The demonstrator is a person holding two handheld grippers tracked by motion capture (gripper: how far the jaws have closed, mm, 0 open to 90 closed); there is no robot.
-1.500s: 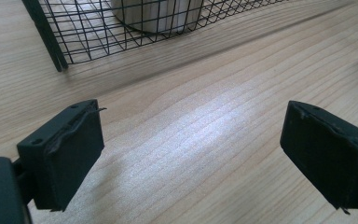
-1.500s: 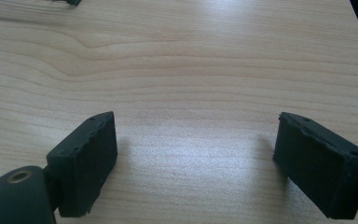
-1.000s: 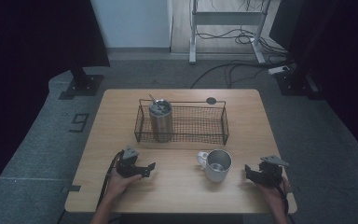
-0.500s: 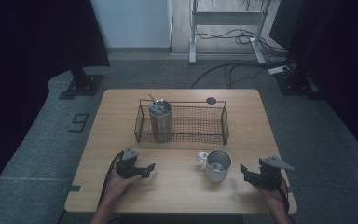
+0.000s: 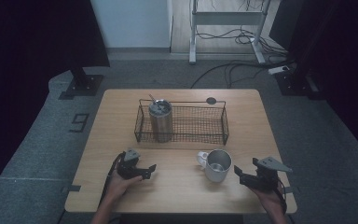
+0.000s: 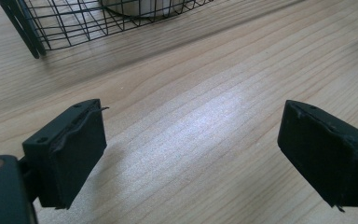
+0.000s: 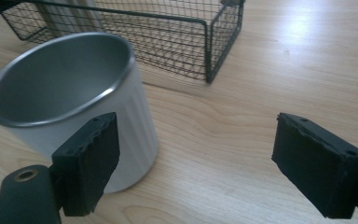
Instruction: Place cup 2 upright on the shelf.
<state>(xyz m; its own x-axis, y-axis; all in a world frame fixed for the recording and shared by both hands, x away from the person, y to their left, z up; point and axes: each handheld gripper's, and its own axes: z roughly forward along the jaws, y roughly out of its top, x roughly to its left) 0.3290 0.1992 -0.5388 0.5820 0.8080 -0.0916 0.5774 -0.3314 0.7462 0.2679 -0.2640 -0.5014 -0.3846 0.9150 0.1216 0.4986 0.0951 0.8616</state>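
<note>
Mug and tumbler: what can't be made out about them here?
- Mug, right gripper view: handle hidden behind its body; floor hidden by its near wall.
- Tumbler, left gripper view: cut off by the top edge, behind the wire basket.
- Tumbler lid, high view: too small and dim for detail.

Wire basket [image 5: 182, 122] set mid-table, long side across. Steel tumbler [image 5: 161, 119] stood upright in basket's left end, straw through lid. Small dark disc [image 5: 211, 100] laid on wooden table [image 5: 121, 107] just behind basket's far rim.
</note>
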